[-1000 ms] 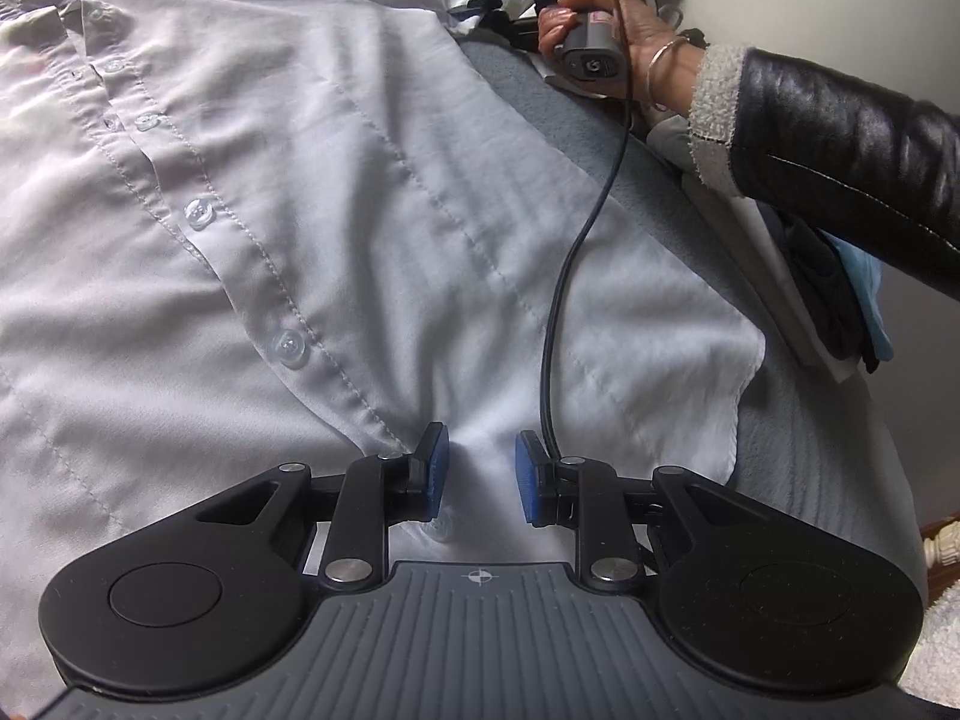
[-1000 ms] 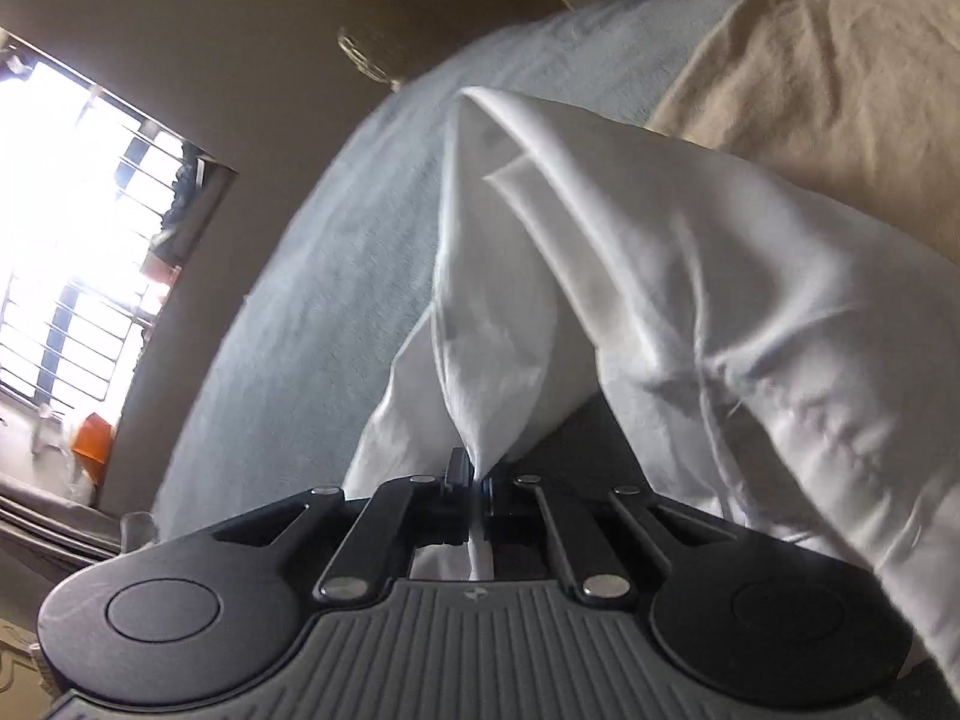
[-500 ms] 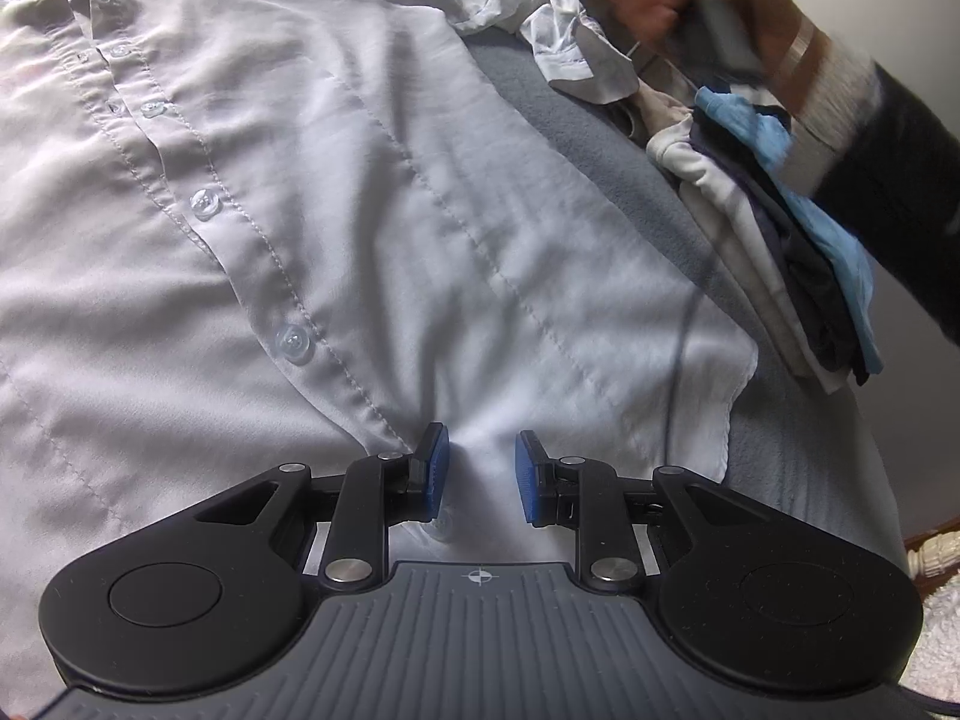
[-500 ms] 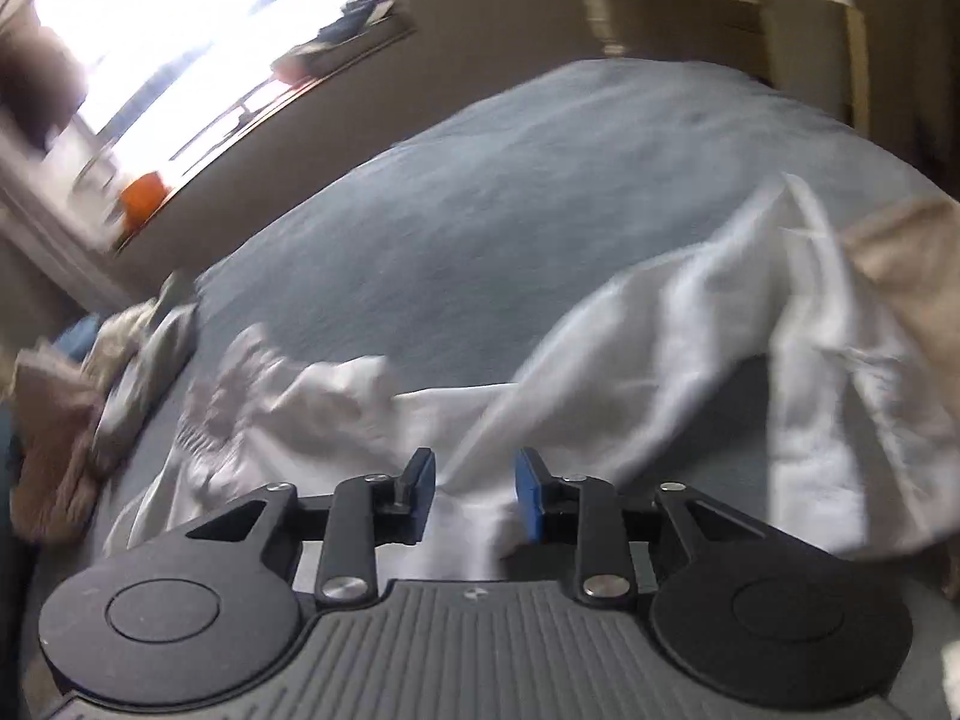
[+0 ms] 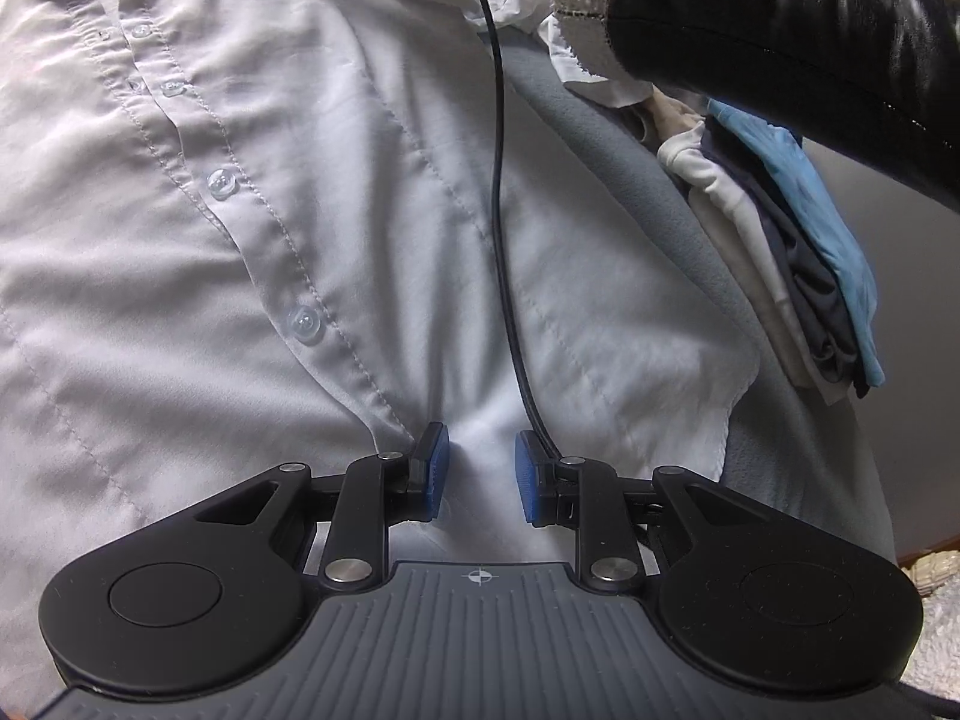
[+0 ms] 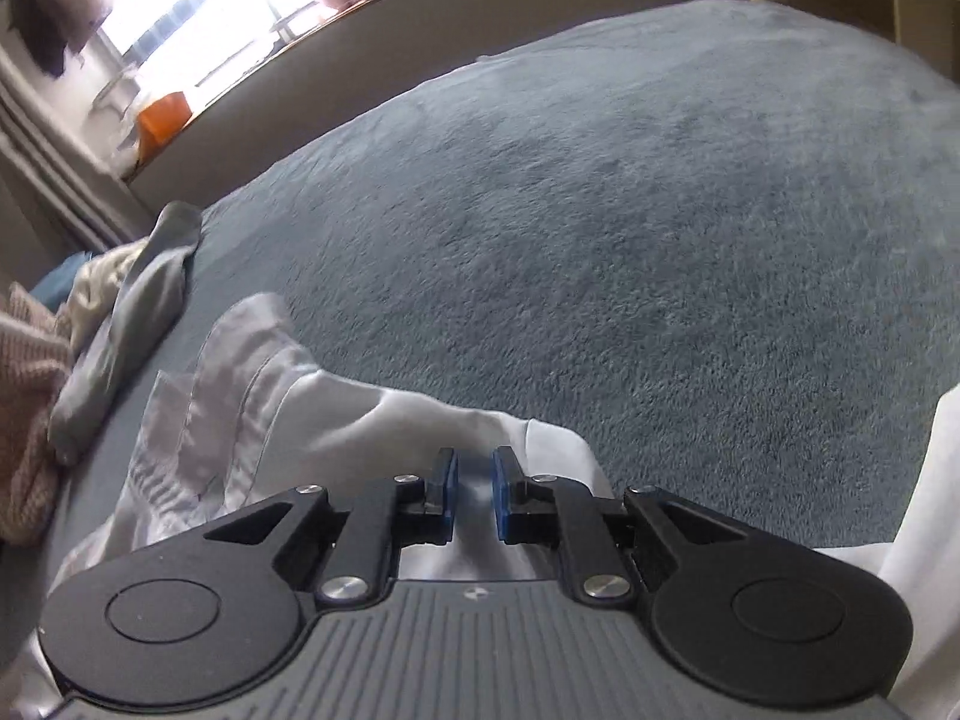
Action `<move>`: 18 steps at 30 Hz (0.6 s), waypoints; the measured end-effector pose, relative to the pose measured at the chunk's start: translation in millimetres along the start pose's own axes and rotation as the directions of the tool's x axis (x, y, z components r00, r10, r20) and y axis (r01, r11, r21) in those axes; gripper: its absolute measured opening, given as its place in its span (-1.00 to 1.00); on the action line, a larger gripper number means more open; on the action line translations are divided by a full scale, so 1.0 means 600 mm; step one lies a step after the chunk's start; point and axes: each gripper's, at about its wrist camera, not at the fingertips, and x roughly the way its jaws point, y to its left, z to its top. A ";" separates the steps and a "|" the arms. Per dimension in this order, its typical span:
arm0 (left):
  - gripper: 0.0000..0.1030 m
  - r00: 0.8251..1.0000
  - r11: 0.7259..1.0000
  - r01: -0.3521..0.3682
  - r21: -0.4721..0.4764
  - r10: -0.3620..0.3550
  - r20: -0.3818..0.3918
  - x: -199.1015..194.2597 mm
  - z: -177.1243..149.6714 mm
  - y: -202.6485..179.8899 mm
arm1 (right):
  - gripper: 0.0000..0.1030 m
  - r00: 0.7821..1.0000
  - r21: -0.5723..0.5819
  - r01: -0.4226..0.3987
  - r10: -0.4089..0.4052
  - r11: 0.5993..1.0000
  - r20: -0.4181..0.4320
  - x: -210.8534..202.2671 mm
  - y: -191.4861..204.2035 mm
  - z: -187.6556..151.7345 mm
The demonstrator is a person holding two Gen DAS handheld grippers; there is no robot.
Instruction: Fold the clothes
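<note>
The white button-up shirt (image 5: 312, 192) lies spread flat on the gray bed (image 5: 606, 138), front side up, so it is ready to be folded. Its row of clear buttons (image 5: 303, 321) runs slanting across the shirt, and the buttons look done up. The cloth is thin and smooth, with soft wrinkles and neat stitched seams. The shirt's bottom edge is the part nearest the left hand-held gripper (image 5: 477, 468).

That left hand-held gripper sits low over the shirt's bottom edge, just beside the button row. Its blue pads are apart with a middling gap, and bare cloth shows between them, so it holds nothing. It looks placed there to pin or pick up the hem for a fold.

The right hand-held gripper (image 6: 474, 489) is at the far end of the shirt, near a loose, bunched part that looks like a sleeve (image 6: 252, 384). Its pads are only a little apart. White cloth shows between them, but I cannot tell if they pinch it. My guess is that it is there to bring the sleeve in over the shirt.

A black cable (image 5: 498, 180) drapes across the shirt. To the right of the shirt, at the bed's edge, sits a pile of clothes (image 5: 798, 252). More clothes (image 6: 114, 324) lie beyond the sleeve.
</note>
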 end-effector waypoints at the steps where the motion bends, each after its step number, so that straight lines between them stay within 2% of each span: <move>1: -0.54 1.000 1.000 0.003 -0.001 -0.003 -0.001 0.000 0.000 0.001 | -0.73 1.000 0.036 -0.013 0.012 0.999 0.010 -0.009 -0.009 0.003; 5: -0.54 1.000 1.000 0.015 0.005 -0.015 -0.005 -0.003 0.000 0.005 | -0.64 0.992 0.107 -0.111 0.103 0.988 0.077 -0.091 -0.051 0.003; 10: -0.54 1.000 0.999 0.023 0.024 -0.023 -0.018 -0.004 0.003 0.003 | -0.55 0.966 0.161 -0.247 0.230 0.956 0.117 -0.266 -0.119 -0.030; 12: -0.54 1.000 0.999 0.019 0.034 -0.018 -0.024 -0.005 0.004 0.001 | -0.54 0.961 0.144 -0.256 0.236 0.956 0.142 -0.354 -0.137 -0.052; 14: -0.54 1.000 0.999 0.012 0.042 -0.011 -0.025 -0.006 0.005 -0.002 | -0.54 0.967 0.121 -0.227 0.210 0.966 0.141 -0.430 -0.148 -0.080; 18: -0.54 1.000 0.999 -0.006 0.039 0.007 -0.022 -0.008 0.007 -0.009 | -0.57 0.991 0.057 -0.135 0.134 0.989 0.015 -0.490 -0.140 -0.165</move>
